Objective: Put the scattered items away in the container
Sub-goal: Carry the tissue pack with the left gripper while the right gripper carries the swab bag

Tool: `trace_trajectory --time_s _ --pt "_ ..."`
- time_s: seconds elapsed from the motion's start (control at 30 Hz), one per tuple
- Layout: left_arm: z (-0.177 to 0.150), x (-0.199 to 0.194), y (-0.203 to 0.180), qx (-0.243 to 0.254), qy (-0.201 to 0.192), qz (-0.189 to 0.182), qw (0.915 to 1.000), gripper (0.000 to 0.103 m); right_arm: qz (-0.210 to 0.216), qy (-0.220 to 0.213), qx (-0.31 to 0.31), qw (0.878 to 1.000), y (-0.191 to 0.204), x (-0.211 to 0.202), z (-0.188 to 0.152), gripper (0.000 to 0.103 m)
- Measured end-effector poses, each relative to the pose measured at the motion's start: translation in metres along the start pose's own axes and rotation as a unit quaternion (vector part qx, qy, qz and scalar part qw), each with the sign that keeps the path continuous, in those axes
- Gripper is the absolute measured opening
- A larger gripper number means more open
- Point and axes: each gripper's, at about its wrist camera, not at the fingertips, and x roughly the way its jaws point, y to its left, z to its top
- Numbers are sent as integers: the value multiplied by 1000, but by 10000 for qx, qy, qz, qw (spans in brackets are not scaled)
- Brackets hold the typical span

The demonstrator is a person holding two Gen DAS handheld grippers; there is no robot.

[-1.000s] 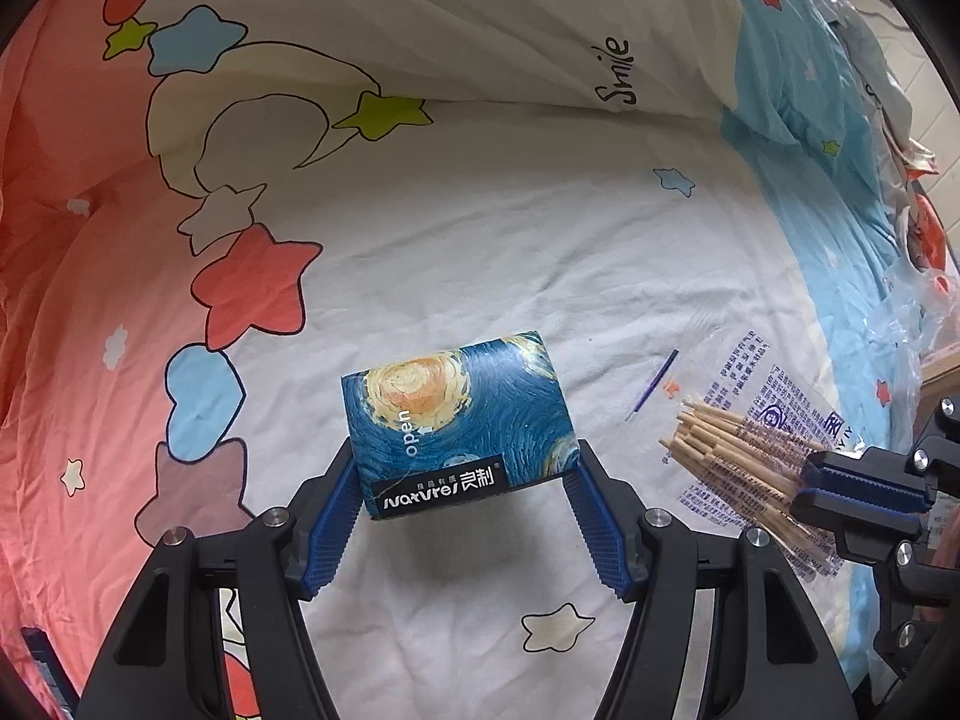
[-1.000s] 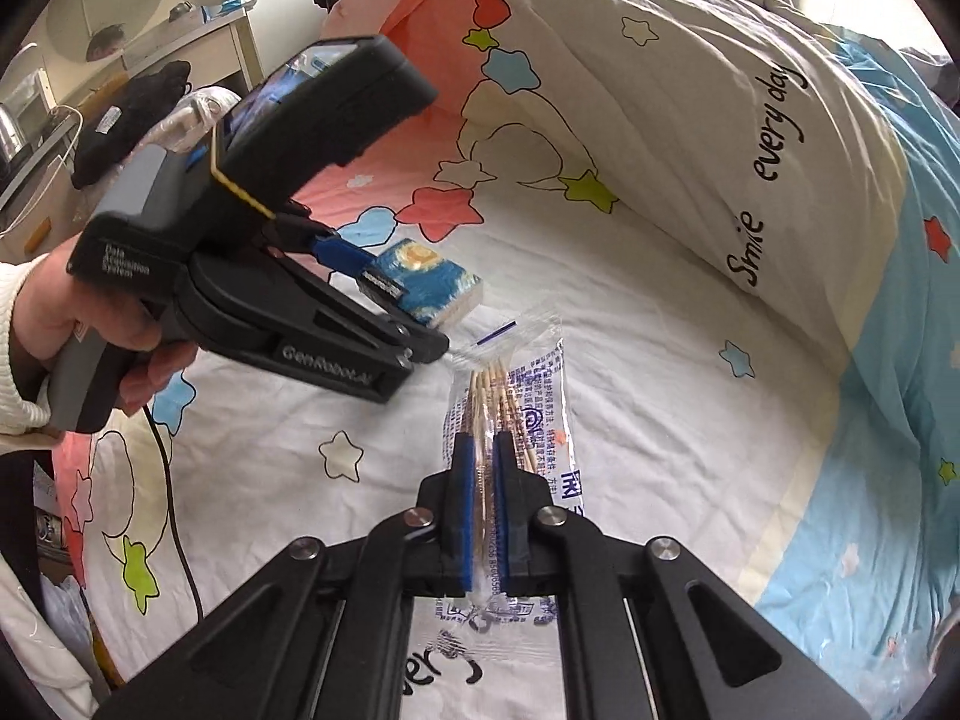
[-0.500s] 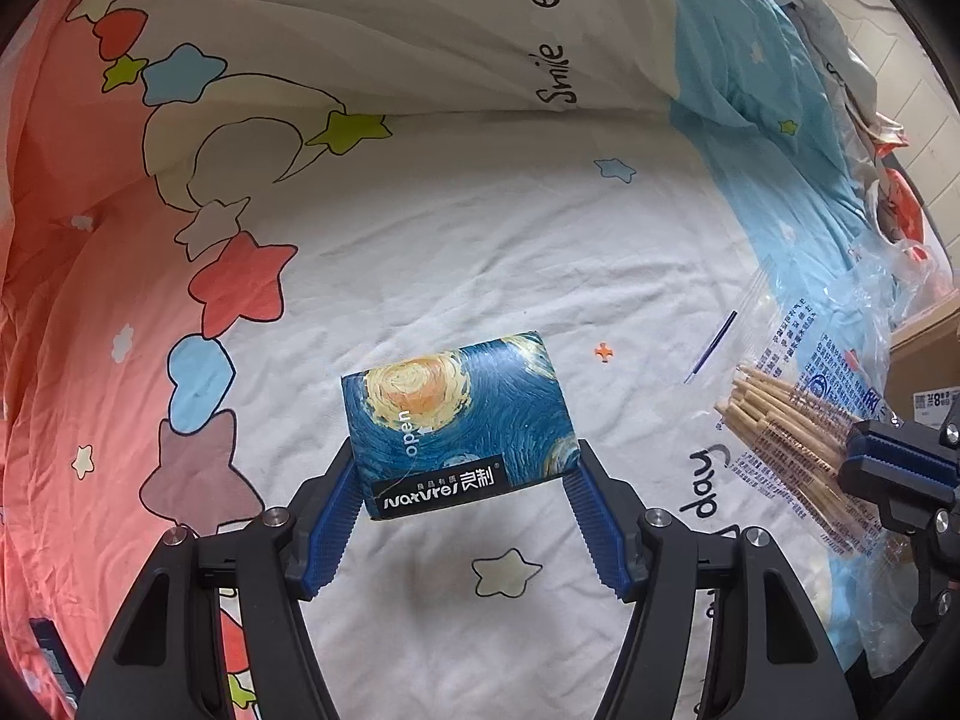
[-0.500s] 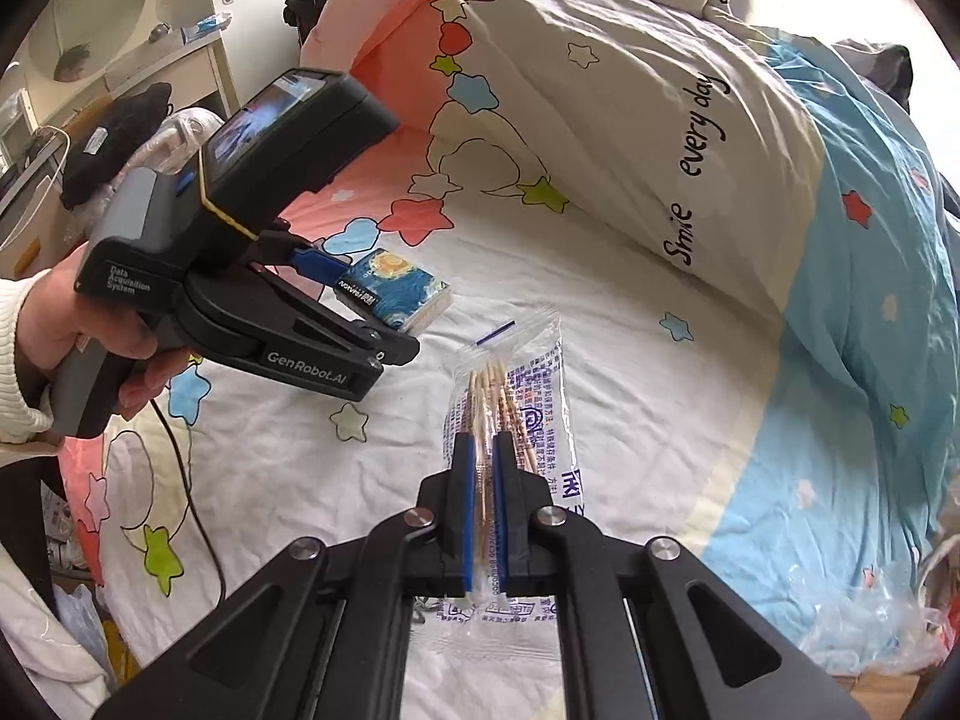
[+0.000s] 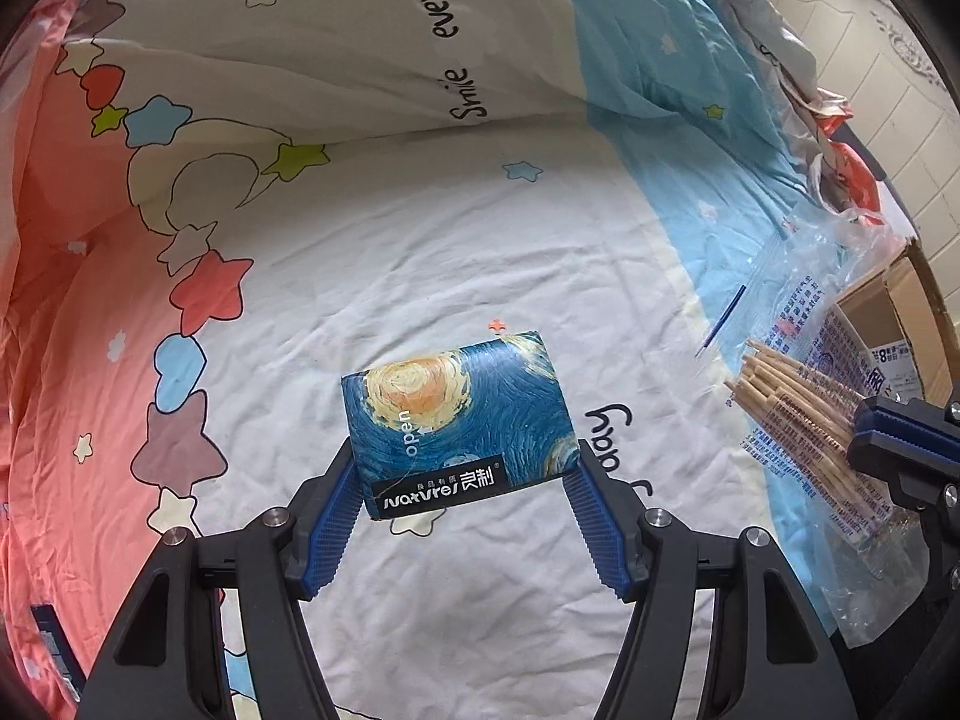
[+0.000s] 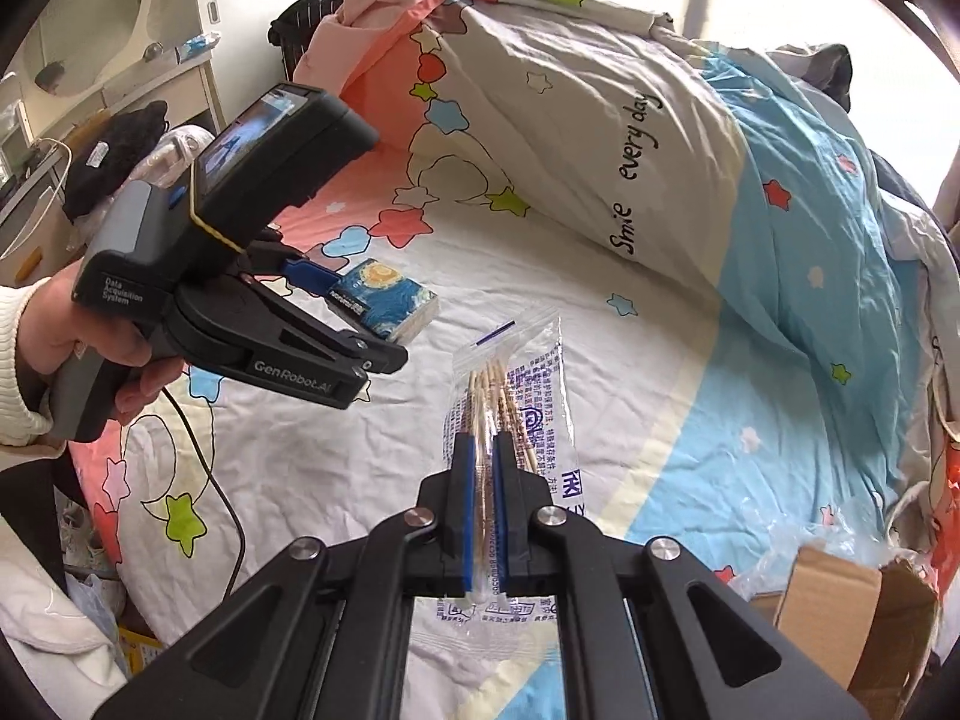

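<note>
— So, how far along is the tidying?

— Midway, I'd say. The left gripper is clamping a tissue pack between its fingers, lifted off the bedspread. The right gripper is pinching a bag of wooden sticks nearly closed.

— And the container?

— A cardboard box is sitting off to the right gripper's right. Neither item is in it yet.

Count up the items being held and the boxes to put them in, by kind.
Tissue packs: 1, in the left gripper
Bags of wooden sticks: 1, in the right gripper
Cardboard boxes: 1
Total: 3
</note>
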Motion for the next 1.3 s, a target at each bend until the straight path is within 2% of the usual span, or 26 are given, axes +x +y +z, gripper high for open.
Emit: trace_trajectory --time_s 0.37,0.7,1.07,1.3 --pt "-9 -27 -39 411 -107 -43 9991 68 -400 -133 215 9989 -9 -42 -20 5" --pt "0 -43 -83 790 -213 -212 9964 68 -798 -196 343 9960 -24 -78 -36 5" --pt "23 -52 -141 1325 -343 -399 9898 68 -1388 -444 726 9867 -59 -131 -64 5" --pt "39 -54 -181 1635 -405 -517 9844 68 -1770 -617 1211 9748 -91 -163 -100 5"
